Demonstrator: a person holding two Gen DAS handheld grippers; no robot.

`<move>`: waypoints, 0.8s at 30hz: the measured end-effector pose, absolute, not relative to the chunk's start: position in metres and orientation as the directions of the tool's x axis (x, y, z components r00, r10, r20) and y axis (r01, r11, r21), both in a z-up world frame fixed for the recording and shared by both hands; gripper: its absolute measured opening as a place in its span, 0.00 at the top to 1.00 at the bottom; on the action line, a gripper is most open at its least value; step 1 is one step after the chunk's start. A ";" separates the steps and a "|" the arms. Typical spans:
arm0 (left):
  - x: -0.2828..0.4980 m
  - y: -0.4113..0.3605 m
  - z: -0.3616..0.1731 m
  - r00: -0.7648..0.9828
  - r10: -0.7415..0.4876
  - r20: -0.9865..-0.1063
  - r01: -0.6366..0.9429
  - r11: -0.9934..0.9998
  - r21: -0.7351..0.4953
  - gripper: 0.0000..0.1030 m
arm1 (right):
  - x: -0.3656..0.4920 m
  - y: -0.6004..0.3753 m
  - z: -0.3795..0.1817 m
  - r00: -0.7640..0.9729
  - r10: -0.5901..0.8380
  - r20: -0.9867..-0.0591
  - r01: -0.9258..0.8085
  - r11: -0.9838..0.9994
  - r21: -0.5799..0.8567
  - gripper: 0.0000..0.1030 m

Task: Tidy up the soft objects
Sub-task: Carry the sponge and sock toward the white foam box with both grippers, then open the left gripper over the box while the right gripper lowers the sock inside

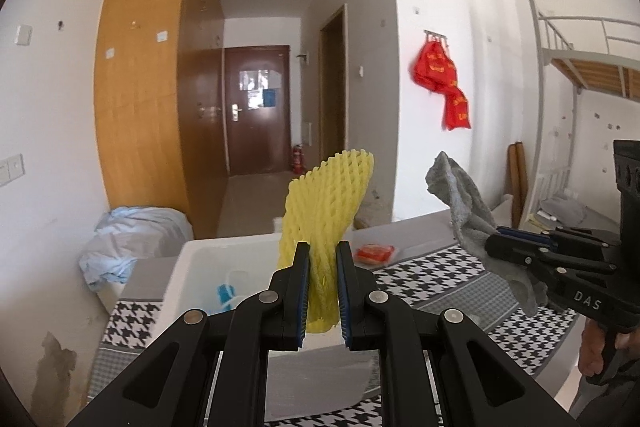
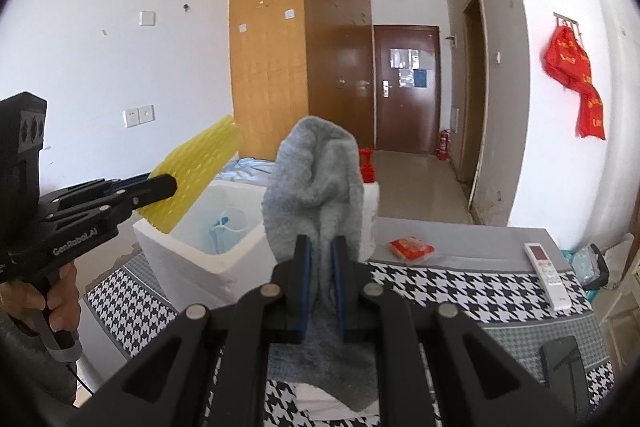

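My left gripper (image 1: 323,259) is shut on a yellow foam fruit net (image 1: 326,203), which stands upright between the pads above the near edge of a white foam box (image 1: 188,267). From the right wrist view the same yellow net (image 2: 192,171) hangs over that white box (image 2: 200,259), pinched by the left gripper (image 2: 170,185). My right gripper (image 2: 320,255) is shut on a grey fleecy cloth (image 2: 316,179) that rises above the pads and droops below them. In the left wrist view the grey cloth (image 1: 464,211) and right gripper (image 1: 494,245) hover at the right, above the table.
A houndstooth cloth (image 2: 440,291) covers the table. On it lie a red packet (image 2: 412,249), a white remote (image 2: 546,273) and a dark phone (image 2: 560,363). Something blue (image 2: 224,227) lies inside the box. A light-blue bundle (image 1: 132,239) sits beyond the table at the left.
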State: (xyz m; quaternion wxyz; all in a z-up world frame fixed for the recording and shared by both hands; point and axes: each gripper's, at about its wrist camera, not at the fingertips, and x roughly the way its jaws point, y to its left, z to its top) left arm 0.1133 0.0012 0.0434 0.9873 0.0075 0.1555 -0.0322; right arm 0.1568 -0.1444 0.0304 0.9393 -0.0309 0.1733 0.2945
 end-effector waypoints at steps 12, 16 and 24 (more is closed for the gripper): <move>0.123 0.021 0.040 0.941 0.036 -0.336 -0.032 0.999 0.017 0.87 | 0.165 -0.114 0.035 0.715 0.609 -0.344 -0.634 0.772 0.049 0.87; 0.128 0.024 0.038 0.936 0.035 -0.349 -0.033 0.999 0.012 0.87 | 0.167 -0.108 0.035 0.705 0.618 -0.346 -0.644 0.763 0.050 0.87; 0.144 0.034 0.032 0.927 0.032 -0.374 -0.036 0.999 -0.005 0.87 | 0.173 -0.099 0.033 0.701 0.614 -0.362 -0.642 0.765 0.054 0.87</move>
